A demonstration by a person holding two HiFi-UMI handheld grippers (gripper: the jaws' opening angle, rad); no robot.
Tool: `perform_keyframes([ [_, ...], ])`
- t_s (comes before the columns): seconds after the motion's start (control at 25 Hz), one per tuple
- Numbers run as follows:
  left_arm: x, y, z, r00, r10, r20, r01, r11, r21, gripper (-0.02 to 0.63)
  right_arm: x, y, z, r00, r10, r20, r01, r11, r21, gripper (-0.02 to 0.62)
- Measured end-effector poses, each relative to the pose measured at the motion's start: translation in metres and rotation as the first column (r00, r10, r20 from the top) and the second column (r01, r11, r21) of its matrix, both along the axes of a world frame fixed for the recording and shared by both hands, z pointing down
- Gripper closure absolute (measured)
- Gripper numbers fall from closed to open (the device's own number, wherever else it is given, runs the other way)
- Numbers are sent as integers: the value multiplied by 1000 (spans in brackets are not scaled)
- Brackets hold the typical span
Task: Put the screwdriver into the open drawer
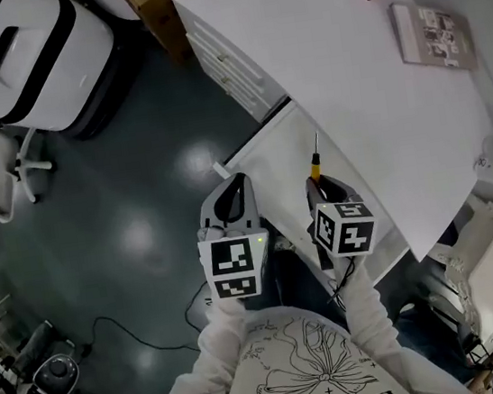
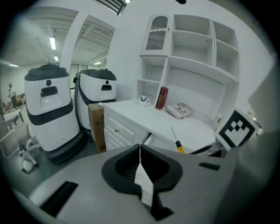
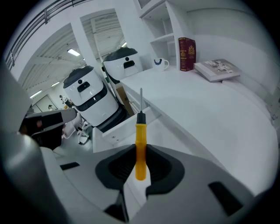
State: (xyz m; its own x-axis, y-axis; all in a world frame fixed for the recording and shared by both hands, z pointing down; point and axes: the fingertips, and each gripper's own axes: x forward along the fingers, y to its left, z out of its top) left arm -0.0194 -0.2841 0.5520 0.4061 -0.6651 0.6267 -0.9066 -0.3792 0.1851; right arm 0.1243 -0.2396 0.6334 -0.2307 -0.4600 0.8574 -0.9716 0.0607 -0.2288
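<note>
**Screwdriver clamped in right gripper, above the open drawer**

Closest to me, the right gripper (image 3: 140, 154) pinches the screwdriver (image 3: 140, 139) by its yellow handle. The jaws are closed on it from both sides, and the handle's butt end sits back between the pads. The black collar and thin metal shaft stick out ahead, in line with the jaws. From the head view, the right gripper (image 1: 318, 186) points steeply down, and the screwdriver (image 1: 315, 162) hangs over the white inside of the open drawer (image 1: 277, 155), close to the desk's edge. I can't tell whether the tip touches anything.

Just beside it on my left, the left gripper (image 2: 140, 149) has its jaws pressed together with nothing between them. In the head view the left gripper (image 1: 233, 195) sits at the drawer's outer corner, partly over the dark floor (image 1: 149, 214).

Beyond the drawer, the white desk (image 1: 347, 68) runs away from me, with a block of closed drawers (image 1: 227, 58) under its far end. On the desktop lie a flat book (image 3: 217, 69), an upright dark red book (image 3: 187, 48) and a white mug (image 3: 160, 64). Past the desk's end stand a cardboard box (image 2: 97, 127) and two white machines (image 2: 48, 109) with dark bands.
</note>
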Motion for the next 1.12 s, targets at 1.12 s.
perform_keyframes([
  [1.12,-13,3,58,1000,-2,24,5,995,-100,598,9,35,123,999,-29,-37,18,962,-271,528],
])
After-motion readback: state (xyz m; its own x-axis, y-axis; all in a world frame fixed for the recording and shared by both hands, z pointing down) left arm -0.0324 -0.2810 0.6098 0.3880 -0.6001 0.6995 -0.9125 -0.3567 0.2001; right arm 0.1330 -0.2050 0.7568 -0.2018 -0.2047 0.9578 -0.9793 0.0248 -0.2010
